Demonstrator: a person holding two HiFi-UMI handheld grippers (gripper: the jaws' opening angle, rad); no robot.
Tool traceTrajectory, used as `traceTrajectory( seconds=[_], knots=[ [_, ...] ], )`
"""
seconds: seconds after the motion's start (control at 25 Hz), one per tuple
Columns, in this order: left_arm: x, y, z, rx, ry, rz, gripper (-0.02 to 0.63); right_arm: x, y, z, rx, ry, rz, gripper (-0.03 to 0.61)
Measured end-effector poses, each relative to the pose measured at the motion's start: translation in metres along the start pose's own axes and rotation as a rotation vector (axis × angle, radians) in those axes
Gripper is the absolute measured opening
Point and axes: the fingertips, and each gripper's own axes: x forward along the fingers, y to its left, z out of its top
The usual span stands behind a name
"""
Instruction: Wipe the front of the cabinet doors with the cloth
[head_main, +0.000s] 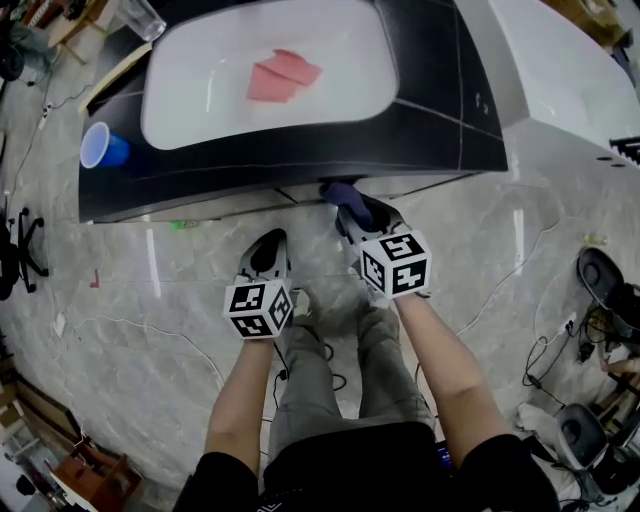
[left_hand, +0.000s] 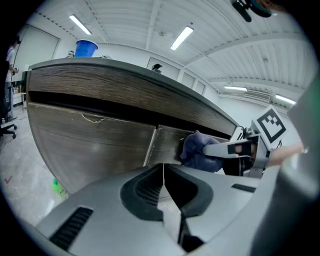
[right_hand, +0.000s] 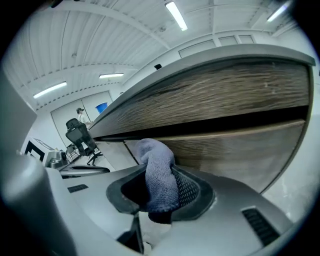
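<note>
Gripping cloth (right_hand: 156, 160) in right hand-held gripper (right_hand: 160, 192), against cabinet door (right_hand: 235, 155)

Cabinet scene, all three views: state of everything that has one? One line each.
left tongs: shut, empty, apart from the cabinet.
right tongs: shut on the cloth.
cloth: bunched, apparently against a door front near the seam.
cabinet doors: both closed.
blue cup: upright on the countertop.
pink sheets: lying flat in the sink.
</note>
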Motion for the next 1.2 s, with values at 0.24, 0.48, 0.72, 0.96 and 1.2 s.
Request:
traceTrajectory(
  seconds=[0.24, 0.48, 0.72, 0.96, 1.2],
  knots=[
    [0.019, -0.04, 0.0, 0.011, -0.011, -0.009, 0.015, -0.03, -0.053, -0.002, 0.021, -0.017, -0.035, 0.117],
    [0.045, -0.089, -0.005, 0.038, 0.0, -0.05, 0.015, -0.064, -0.105, -0.005, 0.036, -0.032, -0.079, 0.117],
    [0.072, -0.135, -0.005, 0.065, 0.01, -0.108, 0.015, -0.093, -0.156, -0.012, 0.077, -0.047, -0.141, 0.117],
    [0.089, -0.168, -0.009, 0.079, 0.015, -0.154, 0.015, -0.114, -0.186, -0.021, 0.113, -0.056, -0.179, 0.117],
    [0.087, -0.171, -0.012, 0.083, 0.024, -0.169, 0.015, -0.122, -0.176, -0.026, 0.123, -0.063, -0.166, 0.118]
  ],
)
